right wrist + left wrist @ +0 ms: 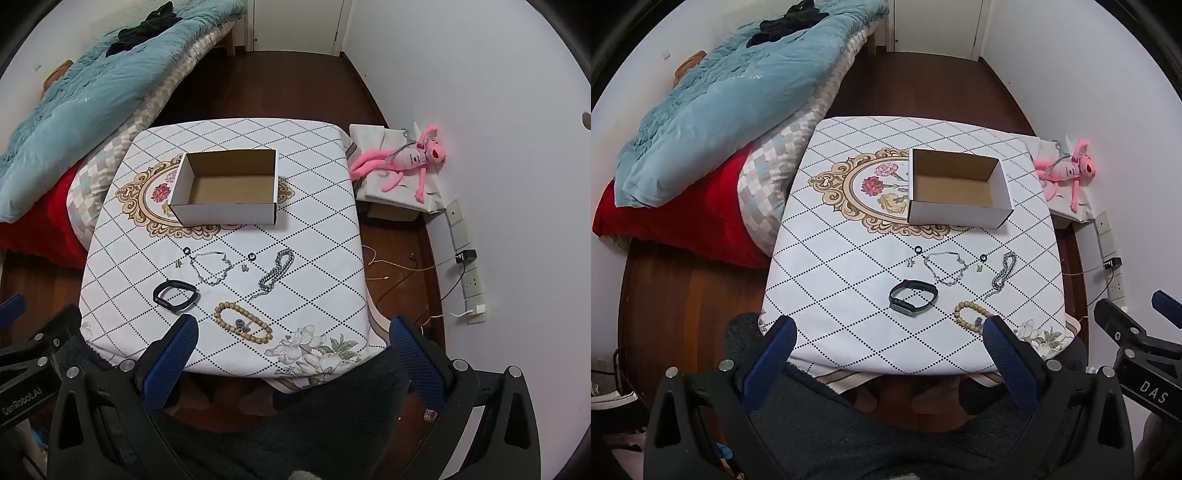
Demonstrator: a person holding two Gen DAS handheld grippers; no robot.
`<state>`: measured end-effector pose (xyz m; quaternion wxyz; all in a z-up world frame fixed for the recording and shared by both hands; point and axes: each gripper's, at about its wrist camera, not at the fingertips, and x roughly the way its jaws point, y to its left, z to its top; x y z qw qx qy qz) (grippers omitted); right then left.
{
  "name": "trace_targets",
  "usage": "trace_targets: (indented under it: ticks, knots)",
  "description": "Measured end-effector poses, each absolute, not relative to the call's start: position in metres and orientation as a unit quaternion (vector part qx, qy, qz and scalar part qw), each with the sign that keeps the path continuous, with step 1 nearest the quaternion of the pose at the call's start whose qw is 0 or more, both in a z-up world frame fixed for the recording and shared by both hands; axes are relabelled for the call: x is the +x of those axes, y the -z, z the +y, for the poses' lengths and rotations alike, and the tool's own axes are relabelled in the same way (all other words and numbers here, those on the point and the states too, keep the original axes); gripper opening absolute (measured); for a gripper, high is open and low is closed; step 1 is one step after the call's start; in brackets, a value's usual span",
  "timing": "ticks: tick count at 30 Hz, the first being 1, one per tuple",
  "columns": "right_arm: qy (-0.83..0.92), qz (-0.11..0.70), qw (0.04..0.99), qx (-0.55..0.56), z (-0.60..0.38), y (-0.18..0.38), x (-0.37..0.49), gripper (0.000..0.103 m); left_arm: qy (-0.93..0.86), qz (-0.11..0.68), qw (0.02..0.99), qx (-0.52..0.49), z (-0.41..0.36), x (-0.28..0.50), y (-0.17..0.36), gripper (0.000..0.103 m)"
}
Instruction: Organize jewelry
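Observation:
An empty white cardboard box [956, 188] [225, 192] stands on the patterned tablecloth [849, 277] [314, 258]. In front of it lie a thin silver bracelet [945, 267] [212, 267], a thick silver chain [1004, 271] [277, 273], a black smart band [913, 297] [173, 292], a wooden bead bracelet [971, 314] [242, 323], two small black rings [918, 250] [983, 257] and small earrings [910, 262]. My left gripper [888, 334] is open above the table's near edge. My right gripper [293, 332] is open there too, empty.
A bed with a blue quilt [713, 110] and red blanket [676, 221] runs along the left. A pink plush toy [402, 162] lies on a covered box at the right wall, with cables [406, 266] and sockets on the floor.

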<state>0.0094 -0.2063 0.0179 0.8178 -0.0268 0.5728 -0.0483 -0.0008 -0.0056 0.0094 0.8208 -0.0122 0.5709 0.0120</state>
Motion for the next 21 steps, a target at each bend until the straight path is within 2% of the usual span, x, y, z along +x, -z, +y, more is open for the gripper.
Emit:
trace_targets:
  ticks: [21]
  knots:
    - [0.048,0.572,0.819,-0.028,-0.2060,-0.0263,0.0090,0.103,-0.009,0.567,0.824,-0.014,-0.0048,-0.0016,-0.0174,0.103]
